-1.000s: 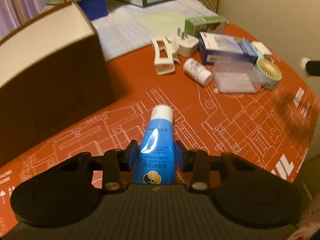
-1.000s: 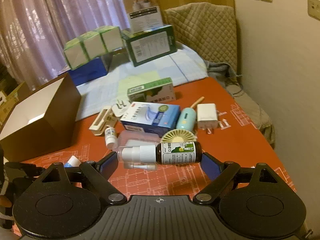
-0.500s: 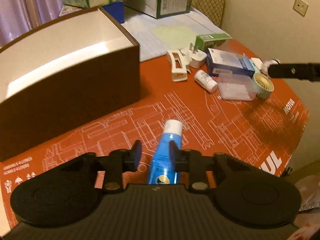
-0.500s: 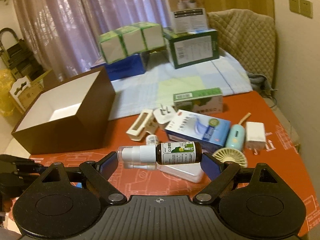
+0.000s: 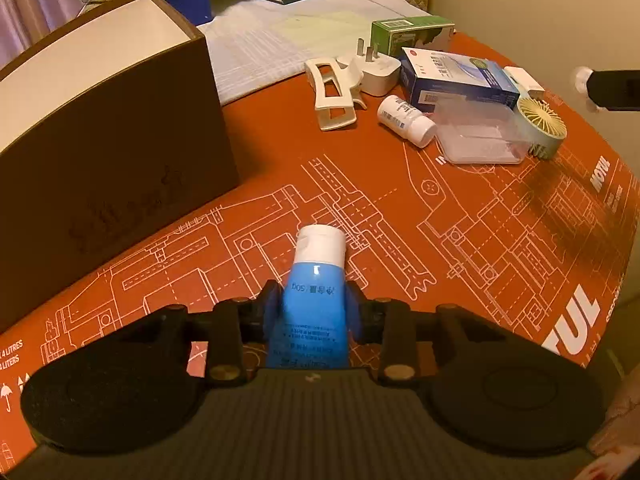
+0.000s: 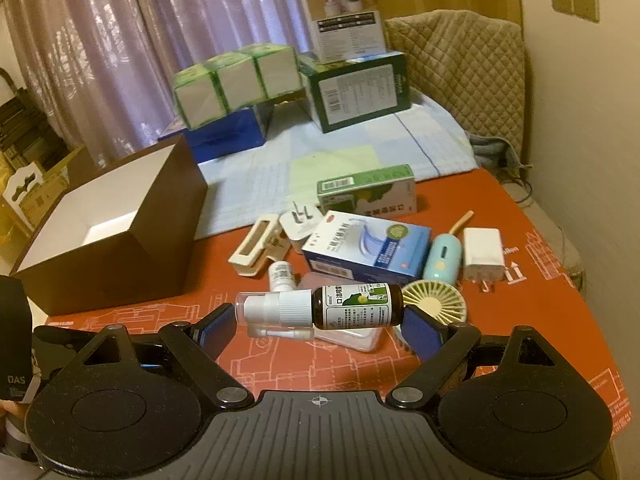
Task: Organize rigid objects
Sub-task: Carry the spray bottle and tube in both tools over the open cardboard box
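My left gripper [image 5: 314, 306] is shut on a blue tube with a white cap [image 5: 316, 276], held above the orange mat. My right gripper [image 6: 318, 320] is shut on a brown spray bottle with a white nozzle [image 6: 320, 306], held sideways end to end between the pads, above the mat. An open brown box with a white inside stands at the left [image 5: 100, 120] and shows in the right wrist view too [image 6: 120, 240]. The right gripper's tip also shows at the right edge of the left wrist view [image 5: 612, 90].
On the mat lie a white clip [image 5: 330, 94], a white plug [image 5: 378, 74], a small white bottle [image 5: 406, 120], a blue carton [image 5: 456, 80], a clear case [image 5: 478, 138], a small fan [image 5: 540, 126] and a green carton [image 6: 366, 192]. Stacked boxes [image 6: 356, 84] stand behind.
The left gripper has come lower and closer to the mat with the tube, nearer the brown box's front corner. The right gripper has moved back a little, still holding the spray bottle.
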`<state>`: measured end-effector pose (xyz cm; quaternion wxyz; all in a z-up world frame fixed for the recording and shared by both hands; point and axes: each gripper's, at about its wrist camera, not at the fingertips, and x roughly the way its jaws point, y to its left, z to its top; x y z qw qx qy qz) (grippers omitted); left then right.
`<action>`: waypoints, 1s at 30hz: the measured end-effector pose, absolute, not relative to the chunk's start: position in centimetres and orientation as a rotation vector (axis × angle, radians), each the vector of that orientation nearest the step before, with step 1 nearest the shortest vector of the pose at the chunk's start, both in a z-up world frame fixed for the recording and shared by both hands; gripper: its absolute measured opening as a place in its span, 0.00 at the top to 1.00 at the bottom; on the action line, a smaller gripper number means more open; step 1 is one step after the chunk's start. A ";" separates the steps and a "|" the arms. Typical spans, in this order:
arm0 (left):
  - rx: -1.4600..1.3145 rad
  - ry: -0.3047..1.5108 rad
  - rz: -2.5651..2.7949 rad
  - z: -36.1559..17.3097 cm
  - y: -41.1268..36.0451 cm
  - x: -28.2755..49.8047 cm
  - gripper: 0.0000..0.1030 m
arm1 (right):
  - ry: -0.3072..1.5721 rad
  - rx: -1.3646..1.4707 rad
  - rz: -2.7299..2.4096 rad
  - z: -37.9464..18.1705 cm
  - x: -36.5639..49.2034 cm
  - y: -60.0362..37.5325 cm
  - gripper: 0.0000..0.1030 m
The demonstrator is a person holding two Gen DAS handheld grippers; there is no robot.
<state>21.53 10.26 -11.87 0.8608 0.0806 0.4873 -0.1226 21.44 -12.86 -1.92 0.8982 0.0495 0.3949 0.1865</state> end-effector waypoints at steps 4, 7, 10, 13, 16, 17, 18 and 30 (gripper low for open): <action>0.150 0.983 -0.242 -10.3 11.1 20.8 0.72 | 0.813 0.102 0.388 -1.7 21.2 -13.1 0.17; 0.124 0.941 -0.226 -8.2 12.2 20.1 0.72 | 0.813 0.096 0.407 -1.6 21.3 -12.6 0.17; 0.098 0.895 -0.197 -5.7 13.6 19.5 0.72 | 0.807 0.084 0.443 -1.3 21.5 -11.6 0.17; 0.066 0.849 -0.157 -3.1 15.3 19.1 0.72 | 0.795 0.068 0.498 -0.9 21.8 -9.9 0.17; 0.028 0.821 -0.103 -0.6 17.3 19.1 0.72 | 0.779 0.047 0.566 -0.4 22.3 -7.6 0.17; 0.017 0.810 -0.085 0.2 18.0 19.2 0.72 | 0.774 0.042 0.595 -0.1 22.6 -6.6 0.17; 0.006 0.799 -0.066 1.0 18.7 19.4 0.72 | 0.768 0.037 0.622 0.1 22.8 -5.6 0.17; -0.092 0.731 0.115 5.7 27.5 24.9 0.72 | 0.710 -0.036 0.876 2.3 27.7 9.1 0.17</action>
